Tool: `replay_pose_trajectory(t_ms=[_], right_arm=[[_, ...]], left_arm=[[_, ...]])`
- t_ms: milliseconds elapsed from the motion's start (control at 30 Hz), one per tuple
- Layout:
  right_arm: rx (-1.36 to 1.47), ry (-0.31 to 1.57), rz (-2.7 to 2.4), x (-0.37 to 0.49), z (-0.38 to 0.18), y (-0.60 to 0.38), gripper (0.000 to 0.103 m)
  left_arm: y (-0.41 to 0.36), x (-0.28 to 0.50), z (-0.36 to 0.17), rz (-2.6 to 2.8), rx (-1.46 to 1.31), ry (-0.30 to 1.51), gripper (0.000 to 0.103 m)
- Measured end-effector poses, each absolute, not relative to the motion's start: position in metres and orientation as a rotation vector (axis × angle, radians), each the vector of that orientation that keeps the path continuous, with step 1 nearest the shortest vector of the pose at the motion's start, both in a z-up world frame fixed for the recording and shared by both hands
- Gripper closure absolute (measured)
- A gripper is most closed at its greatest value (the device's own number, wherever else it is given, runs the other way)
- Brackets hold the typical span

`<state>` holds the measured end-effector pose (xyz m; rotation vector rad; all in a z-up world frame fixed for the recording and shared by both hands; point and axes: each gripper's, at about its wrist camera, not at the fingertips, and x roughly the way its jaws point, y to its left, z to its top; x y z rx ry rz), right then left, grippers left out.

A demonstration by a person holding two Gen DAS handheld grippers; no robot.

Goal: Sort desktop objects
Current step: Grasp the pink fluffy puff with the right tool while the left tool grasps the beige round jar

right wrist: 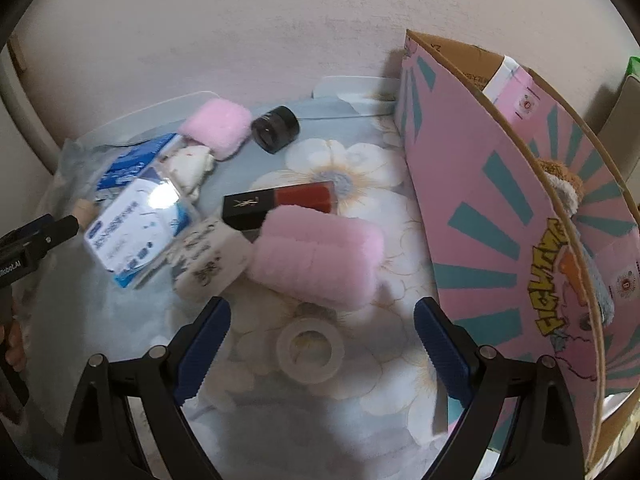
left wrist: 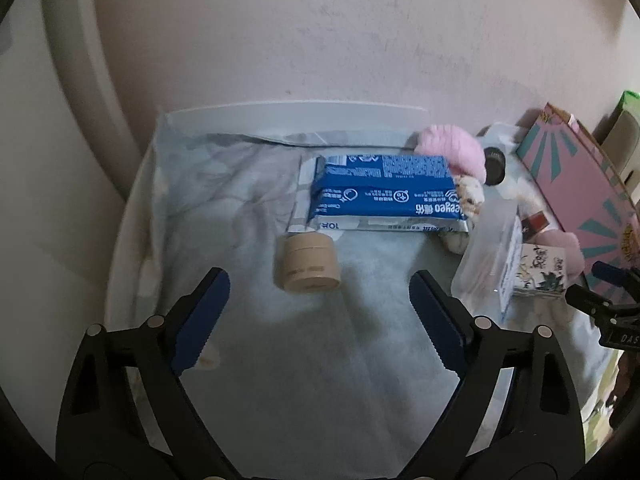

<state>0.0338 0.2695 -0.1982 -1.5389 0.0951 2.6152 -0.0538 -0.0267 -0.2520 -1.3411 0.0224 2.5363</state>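
My left gripper (left wrist: 320, 312) is open and empty, just short of a beige round jar (left wrist: 307, 264) lying on the floral cloth. Behind the jar lies a blue wipes pack (left wrist: 384, 192). My right gripper (right wrist: 320, 340) is open and empty above a clear tape roll (right wrist: 311, 350). Beyond it lie a pink fluffy roll (right wrist: 316, 256), a red and black lipstick box (right wrist: 280, 202), a white printed pouch (right wrist: 210, 258), a clear packet with a blue label (right wrist: 136, 228), a black jar (right wrist: 276, 128) and a second pink fluffy piece (right wrist: 218, 124).
A pink and teal cardboard box (right wrist: 500, 216) stands open at the right, with a plush toy (right wrist: 560, 184) inside. The wall runs close behind the table. The white table edge (left wrist: 296, 110) shows at the back. The left gripper's tip (right wrist: 44, 236) shows at the left edge of the right wrist view.
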Motion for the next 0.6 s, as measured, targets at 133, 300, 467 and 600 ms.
replay_pose_trajectory(t_ms=[133, 300, 467, 600], right_arm=[[-1.512, 0.102, 2.622, 0.025, -0.202, 0.270, 0.011], [-1.505, 0.131, 2.606, 0.012, -0.210, 0.274, 0.013], [-1.510, 0.154, 2.624, 0.006, -0.211, 0.273, 0.023], [-1.524, 0.166, 2.628, 0.002, -0.213, 0.270, 0.035]], left_arm=[[-0.027, -0.062, -0.261, 2.541, -1.359, 0.001, 0.017], [-0.031, -0.068, -0.269, 2.538, -1.374, -0.024, 0.021], [-0.034, -0.073, -0.274, 2.526, -1.385, -0.043, 0.040], [-0.037, -0.075, -0.277, 2.522, -1.391, -0.062, 0.058]])
